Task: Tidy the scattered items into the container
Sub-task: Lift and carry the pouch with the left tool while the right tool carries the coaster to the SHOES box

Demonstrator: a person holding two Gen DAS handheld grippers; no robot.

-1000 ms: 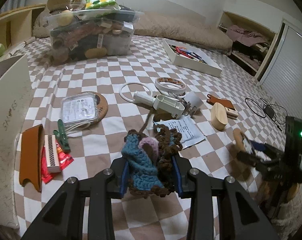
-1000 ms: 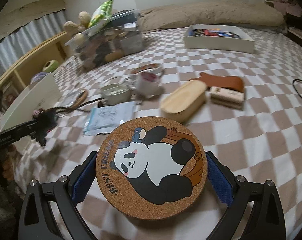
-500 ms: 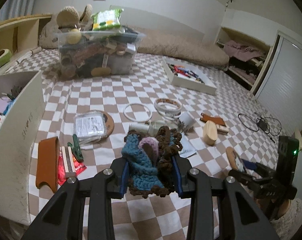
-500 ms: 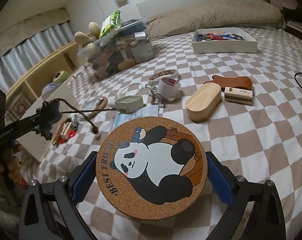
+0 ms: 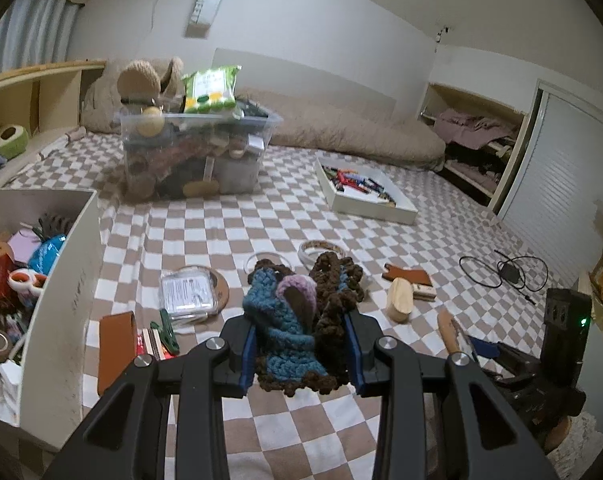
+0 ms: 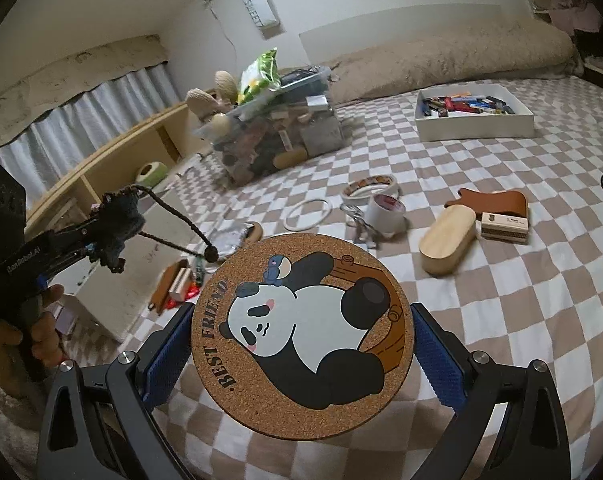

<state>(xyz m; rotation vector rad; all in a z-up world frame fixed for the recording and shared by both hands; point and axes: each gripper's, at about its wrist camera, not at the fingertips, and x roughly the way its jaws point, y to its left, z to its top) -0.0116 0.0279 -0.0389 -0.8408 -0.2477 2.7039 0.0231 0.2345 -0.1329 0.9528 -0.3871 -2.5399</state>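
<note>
The left gripper (image 5: 299,354) is clamped on a blue-and-brown crocheted piece (image 5: 297,312), while the right gripper (image 6: 301,346) pinches a cork panda coaster (image 6: 301,336) by its edges. At nine o'clock from the left gripper stands the white storage box (image 5: 67,280), already holding scissors and tape. At one o'clock sits a white tray (image 5: 365,190) of pens.

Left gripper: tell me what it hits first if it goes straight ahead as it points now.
Probably the bedspread near the white ring and tape roll. The left gripper, shut on the crocheted piece, hides that line, so depth is uncertain.
</note>
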